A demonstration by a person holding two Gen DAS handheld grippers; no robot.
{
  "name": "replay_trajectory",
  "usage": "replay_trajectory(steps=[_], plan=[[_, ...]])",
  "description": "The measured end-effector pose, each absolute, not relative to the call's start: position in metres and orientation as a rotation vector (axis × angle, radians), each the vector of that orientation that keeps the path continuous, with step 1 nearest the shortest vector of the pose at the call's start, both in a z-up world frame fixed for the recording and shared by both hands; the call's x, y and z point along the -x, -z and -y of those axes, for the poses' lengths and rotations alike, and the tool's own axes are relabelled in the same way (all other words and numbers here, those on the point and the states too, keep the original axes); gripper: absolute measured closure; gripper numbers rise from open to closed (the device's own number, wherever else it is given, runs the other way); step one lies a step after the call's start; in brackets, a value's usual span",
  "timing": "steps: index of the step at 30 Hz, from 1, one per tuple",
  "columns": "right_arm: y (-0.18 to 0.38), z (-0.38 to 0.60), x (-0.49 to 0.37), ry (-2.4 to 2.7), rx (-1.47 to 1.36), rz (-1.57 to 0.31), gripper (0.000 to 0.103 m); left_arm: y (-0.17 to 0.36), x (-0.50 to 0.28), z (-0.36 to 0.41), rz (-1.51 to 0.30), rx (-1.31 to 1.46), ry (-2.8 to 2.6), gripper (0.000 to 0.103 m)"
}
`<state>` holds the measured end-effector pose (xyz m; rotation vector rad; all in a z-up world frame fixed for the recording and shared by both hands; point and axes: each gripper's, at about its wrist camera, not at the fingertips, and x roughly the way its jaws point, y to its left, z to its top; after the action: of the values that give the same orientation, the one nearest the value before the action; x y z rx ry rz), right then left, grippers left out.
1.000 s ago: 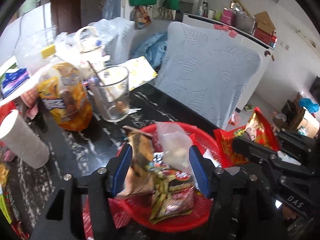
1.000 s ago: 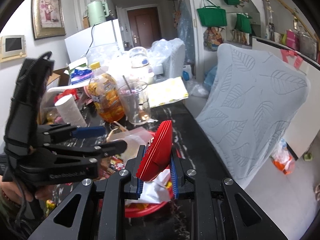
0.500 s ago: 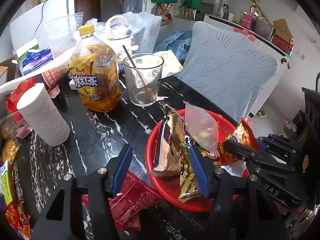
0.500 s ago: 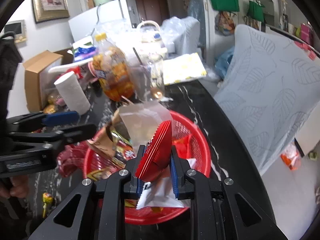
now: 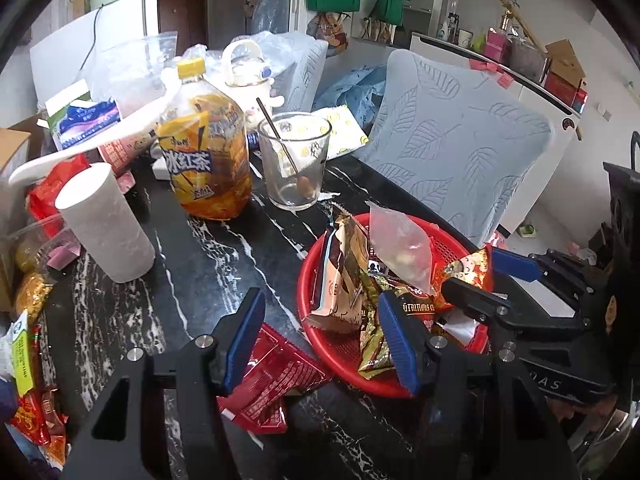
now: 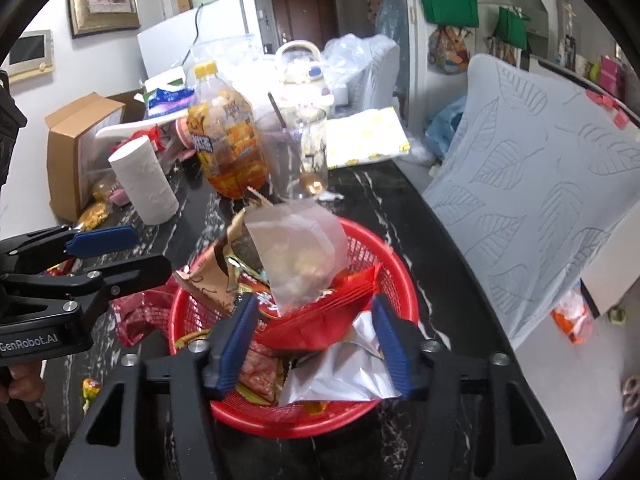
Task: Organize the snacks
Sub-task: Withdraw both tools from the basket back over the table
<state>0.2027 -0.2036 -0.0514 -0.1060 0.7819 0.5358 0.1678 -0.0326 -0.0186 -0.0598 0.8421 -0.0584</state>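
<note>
A red mesh basket on the black marble table holds several snack packets and a clear plastic bag. My right gripper hangs over the basket's near side. Its jaws are opening, and a red snack packet lies loose in the basket between the pads, touching neither. A silver foil packet lies under it. My left gripper is open at the basket's left rim, above a red packet that lies flat on the table. Nothing is gripped.
Behind the basket stand an iced tea bottle, a glass with a spoon and a paper roll. More snack packets lie along the table's left edge. A chair with a leaf-pattern cover stands at the right.
My right gripper's jaws have parted and let the upright red packet fall flat into the basket. My left gripper has moved left, from over the basket to its left rim.
</note>
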Motion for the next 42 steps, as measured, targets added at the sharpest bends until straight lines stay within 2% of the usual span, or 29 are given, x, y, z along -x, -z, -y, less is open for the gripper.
replay_trajectory(steps=[14,28,35,42], plan=[[0.004,0.210,-0.166,-0.487,0.131,-0.656,0.044,-0.026,-0.129,0.037,-0.735,0.039,0.080,0.045],[-0.039,0.219,-0.098,-0.475,0.114,-0.539,0.044,-0.068,-0.056,0.045,-0.610,-0.004,0.101,0.045],[-0.053,0.225,-0.053,-0.475,0.108,-0.492,0.044,-0.077,-0.016,0.047,-0.572,-0.003,0.122,0.045],[-0.051,0.223,-0.011,-0.497,0.109,-0.474,0.042,-0.064,0.019,0.041,-0.585,0.029,0.112,0.045]])
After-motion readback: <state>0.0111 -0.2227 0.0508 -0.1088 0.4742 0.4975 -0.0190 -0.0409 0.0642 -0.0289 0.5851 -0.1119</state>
